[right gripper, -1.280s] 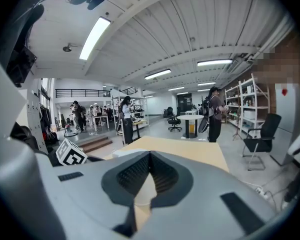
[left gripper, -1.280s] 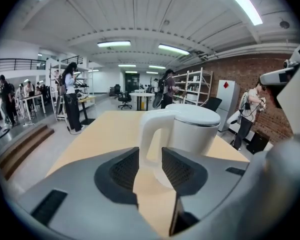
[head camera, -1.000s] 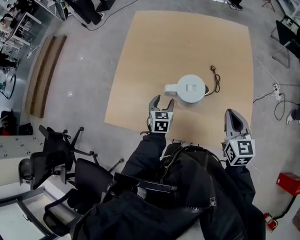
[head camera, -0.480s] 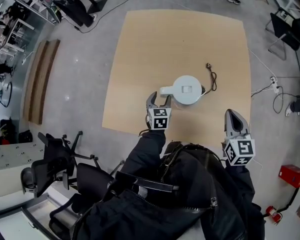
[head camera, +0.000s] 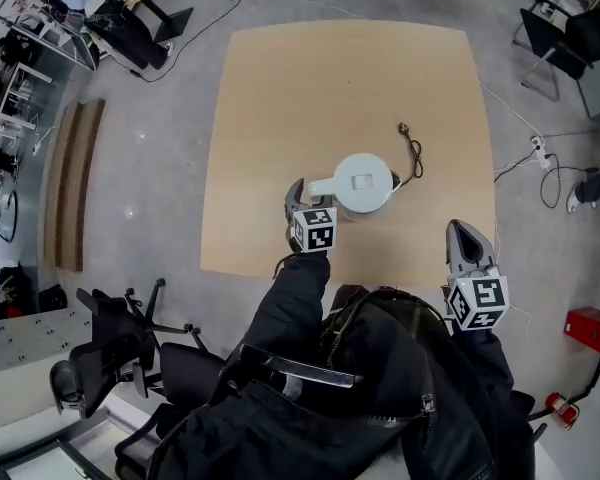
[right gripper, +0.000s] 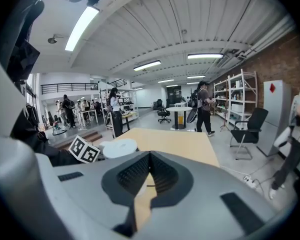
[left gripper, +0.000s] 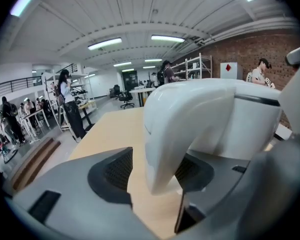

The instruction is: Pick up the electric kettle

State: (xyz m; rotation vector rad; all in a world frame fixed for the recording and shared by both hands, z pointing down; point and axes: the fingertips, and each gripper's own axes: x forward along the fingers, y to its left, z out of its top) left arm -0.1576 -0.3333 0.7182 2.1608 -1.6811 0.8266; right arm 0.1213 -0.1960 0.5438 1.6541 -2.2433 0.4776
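Observation:
A white electric kettle (head camera: 363, 182) stands on the wooden table (head camera: 280, 88), its handle (head camera: 320, 186) pointing left. My left gripper (head camera: 308, 196) is open with that handle between its jaws. In the left gripper view the handle (left gripper: 190, 114) fills the gap, with a small space at the left pad (left gripper: 117, 171). My right gripper (head camera: 467, 248) hangs shut and empty over the table's near right edge, apart from the kettle. The right gripper view shows the kettle's lid (right gripper: 119, 147) beyond the shut gripper (right gripper: 150, 156). The kettle's cord and plug (head camera: 412, 151) lie behind it.
Black office chairs (head camera: 110, 338) crowd the floor at lower left. Another chair (head camera: 570, 38) stands at upper right. Cables and a power strip (head camera: 540, 163) trail on the floor to the right, and a red box (head camera: 592, 326) sits beyond them. Wooden boards (head camera: 75, 178) lie to the left.
My left gripper has moved forward so that the kettle's handle now lies between its open jaws. The right gripper has stayed where it was.

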